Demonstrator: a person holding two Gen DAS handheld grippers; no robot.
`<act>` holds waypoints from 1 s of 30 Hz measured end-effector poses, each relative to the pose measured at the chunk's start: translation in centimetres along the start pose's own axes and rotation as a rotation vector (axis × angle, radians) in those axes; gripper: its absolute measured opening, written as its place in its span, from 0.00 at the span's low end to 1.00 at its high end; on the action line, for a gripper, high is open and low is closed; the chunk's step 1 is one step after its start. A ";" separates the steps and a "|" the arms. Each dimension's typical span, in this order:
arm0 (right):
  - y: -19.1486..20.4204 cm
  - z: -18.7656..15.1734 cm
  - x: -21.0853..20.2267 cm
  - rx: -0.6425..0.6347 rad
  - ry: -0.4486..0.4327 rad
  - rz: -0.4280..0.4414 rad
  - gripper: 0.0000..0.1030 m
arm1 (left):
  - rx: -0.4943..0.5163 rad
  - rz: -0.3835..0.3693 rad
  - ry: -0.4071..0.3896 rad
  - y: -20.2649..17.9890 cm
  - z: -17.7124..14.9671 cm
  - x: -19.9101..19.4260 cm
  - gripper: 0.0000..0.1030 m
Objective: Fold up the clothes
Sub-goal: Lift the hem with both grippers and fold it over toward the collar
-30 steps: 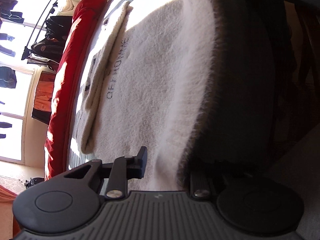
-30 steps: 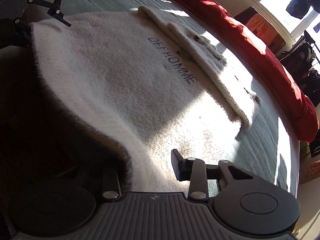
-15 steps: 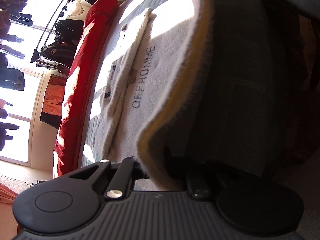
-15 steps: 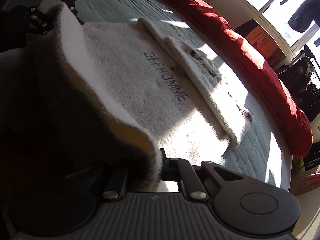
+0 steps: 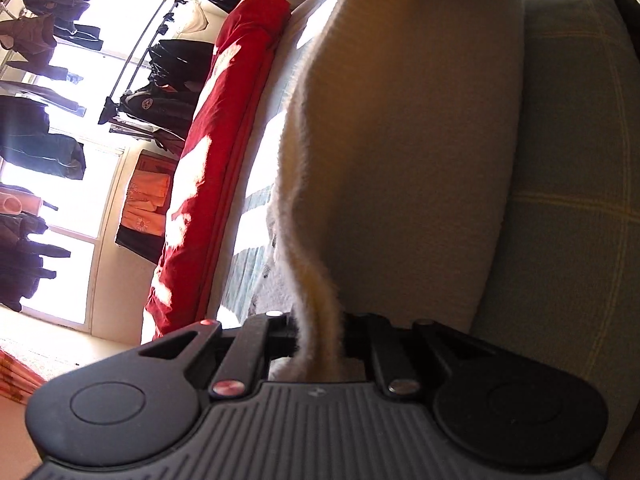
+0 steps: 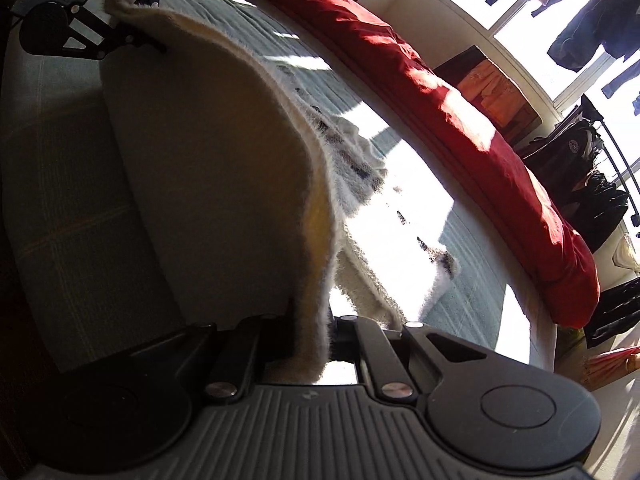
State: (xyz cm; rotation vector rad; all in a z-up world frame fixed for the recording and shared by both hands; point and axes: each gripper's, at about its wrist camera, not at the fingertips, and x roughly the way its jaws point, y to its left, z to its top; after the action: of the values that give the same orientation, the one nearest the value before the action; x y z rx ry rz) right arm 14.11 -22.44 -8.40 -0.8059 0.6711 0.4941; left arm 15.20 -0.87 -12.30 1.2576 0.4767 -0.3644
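Observation:
A fluffy cream sweater (image 5: 404,152) lies on the green-grey bed, its near hem lifted into a tall curved flap. My left gripper (image 5: 318,340) is shut on one corner of that hem. My right gripper (image 6: 310,340) is shut on the other corner, and the raised flap (image 6: 224,184) shows its shaded underside. The left gripper (image 6: 120,4) also shows far at the top left of the right wrist view, holding the hem. A folded sleeve (image 6: 356,160) lies in sunlight beyond the flap. The printed lettering is hidden behind the flap.
A rolled red quilt (image 6: 440,96) runs along the far side of the bed (image 6: 60,160). Behind it stand a rack of dark clothes (image 5: 160,76), an orange-draped cabinet (image 5: 144,200) and bright windows. The plaid bed cover (image 5: 576,184) shows under the lifted hem.
Both grippers went from open around the hem to shut on it. They lifted it off the bed and carried it toward the far side, so the flap now hides the lettering.

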 end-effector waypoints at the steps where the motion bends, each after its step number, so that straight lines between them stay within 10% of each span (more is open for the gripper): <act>1: -0.5 0.3 0.4 0.006 -0.003 -0.005 0.08 | -0.002 0.003 0.001 0.2 0.1 0.5 0.08; 30: -13.9 5.7 17.2 0.153 -0.025 -0.139 0.08 | -0.083 0.047 0.041 8.1 4.0 18.5 0.08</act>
State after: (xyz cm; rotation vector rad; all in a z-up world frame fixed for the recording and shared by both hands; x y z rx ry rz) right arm 36.74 -23.77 -10.88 -0.6959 0.6175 0.3224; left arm 35.59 -2.54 -14.56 1.1954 0.4915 -0.2766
